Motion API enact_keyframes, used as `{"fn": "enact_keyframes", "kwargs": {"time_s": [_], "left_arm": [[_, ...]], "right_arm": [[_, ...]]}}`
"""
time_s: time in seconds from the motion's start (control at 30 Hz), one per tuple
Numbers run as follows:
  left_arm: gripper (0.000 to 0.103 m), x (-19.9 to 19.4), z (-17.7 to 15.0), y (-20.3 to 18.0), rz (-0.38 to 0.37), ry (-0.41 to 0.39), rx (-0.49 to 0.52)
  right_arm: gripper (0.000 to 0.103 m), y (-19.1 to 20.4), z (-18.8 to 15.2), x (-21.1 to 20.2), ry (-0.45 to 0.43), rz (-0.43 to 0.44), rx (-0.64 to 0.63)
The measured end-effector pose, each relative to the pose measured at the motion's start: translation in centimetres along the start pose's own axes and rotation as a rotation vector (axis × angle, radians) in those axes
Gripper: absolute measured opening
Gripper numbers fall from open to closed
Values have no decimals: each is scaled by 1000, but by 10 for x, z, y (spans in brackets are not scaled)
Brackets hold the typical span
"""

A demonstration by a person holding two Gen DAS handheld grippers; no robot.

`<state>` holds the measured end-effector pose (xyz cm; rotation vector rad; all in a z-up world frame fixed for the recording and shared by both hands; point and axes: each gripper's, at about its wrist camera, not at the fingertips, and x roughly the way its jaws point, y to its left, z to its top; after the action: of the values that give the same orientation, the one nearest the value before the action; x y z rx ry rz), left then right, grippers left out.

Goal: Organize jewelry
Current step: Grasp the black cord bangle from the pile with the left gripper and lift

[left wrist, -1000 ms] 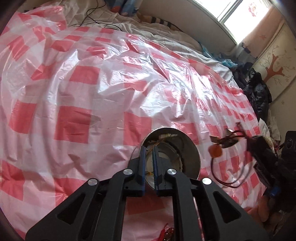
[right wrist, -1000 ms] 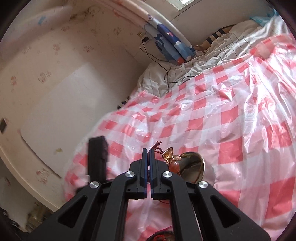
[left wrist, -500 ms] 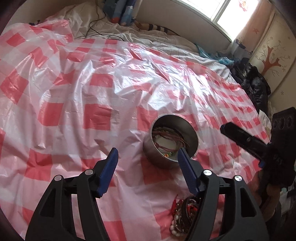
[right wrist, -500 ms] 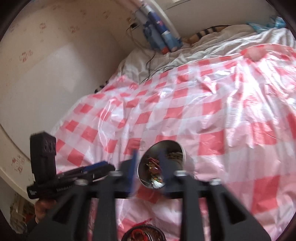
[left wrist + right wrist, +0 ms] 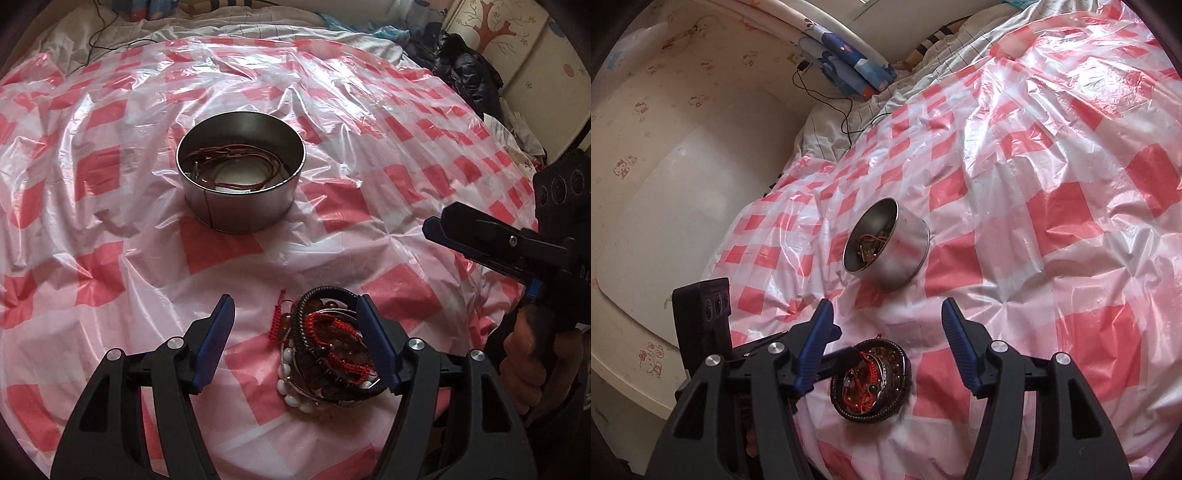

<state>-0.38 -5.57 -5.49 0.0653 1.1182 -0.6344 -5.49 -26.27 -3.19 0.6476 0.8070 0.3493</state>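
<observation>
Both claws wide, nothing held: left claw [image 5: 295,325], right claw [image 5: 884,325], whose jaws have just been opening. Bracelet pile [image 5: 328,350] on the bed's plastic sheet [image 5: 110,184], near the tin [image 5: 240,184] holding cords. Looks staged for next pick.

A home bedroom: a bed [image 5: 849,122] with rumpled bedding under a red-checked plastic sheet [image 5: 369,206], cartoon-print wallpaper [image 5: 628,170] at left, clothes [image 5: 465,74] piled upper right.
</observation>
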Motion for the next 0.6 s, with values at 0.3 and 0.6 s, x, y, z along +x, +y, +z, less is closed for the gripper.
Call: {"fn": "enact_keyframes", "kwargs": {"time_s": [0.3,0.6], "left_arm": [[14,-4,-9,1,-15,32,8],[8,-18,-3,13,-138,-2,-60]], "right_arm": [[61,-6,-3,1,-5,10,16],[61,-9,-4,2,-1,10,24]]}}
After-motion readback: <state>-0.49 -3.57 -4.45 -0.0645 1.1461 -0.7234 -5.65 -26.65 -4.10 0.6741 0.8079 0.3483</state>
